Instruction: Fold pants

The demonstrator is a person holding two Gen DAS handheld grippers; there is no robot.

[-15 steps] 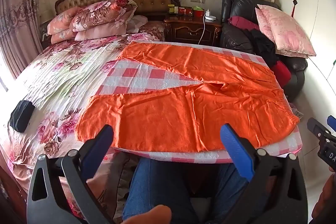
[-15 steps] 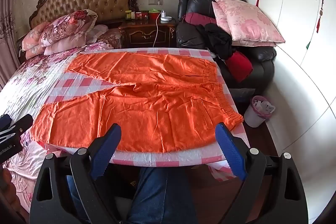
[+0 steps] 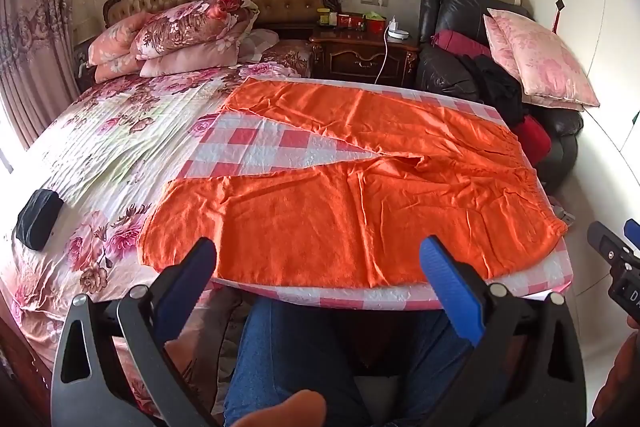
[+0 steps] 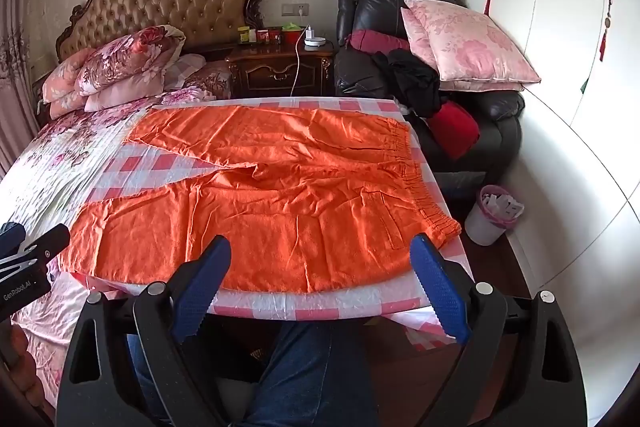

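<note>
The orange pants lie spread flat on a pink-and-white checked cloth over the near end of the bed, waistband toward the black leather armchair and the two legs splayed apart toward the floral bedding. The left gripper hovers short of the near leg's lower edge with its blue fingers spread wide, holding nothing. The right gripper hangs likewise spread and empty by the near edge below the waistband, though whether its fingertips brush the cloth is hard to tell.
</note>
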